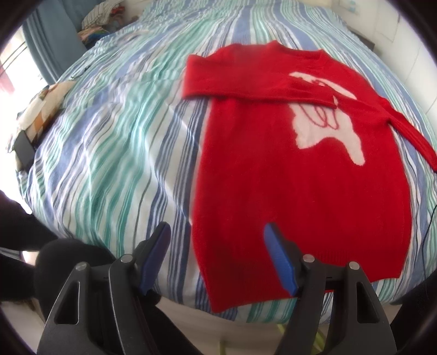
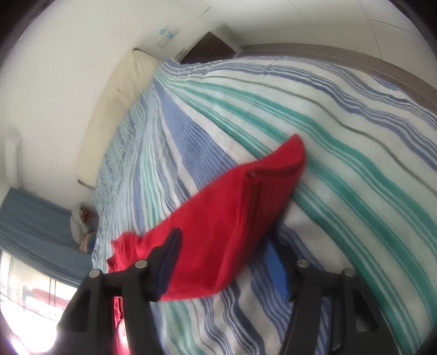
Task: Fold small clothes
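A red sweater (image 1: 300,177) with a white motif lies flat on the striped bed (image 1: 109,136). Its left sleeve is folded across the chest; the right sleeve (image 1: 409,131) stretches out to the right. My left gripper (image 1: 217,232) is open and empty, hovering over the sweater's lower left hem. In the right wrist view my right gripper (image 2: 224,240) is open, with the red sleeve (image 2: 218,218) lying between its fingers, the cuff end pointing away. The right finger is partly hidden behind the sleeve.
A pillow (image 1: 41,103) and a dark phone (image 1: 24,153) lie at the bed's left edge. Piled clothes (image 1: 98,21) sit at the far left corner. A beige headboard cushion (image 2: 114,103) and a white wall border the bed. The person's dark legs (image 1: 27,245) stand at lower left.
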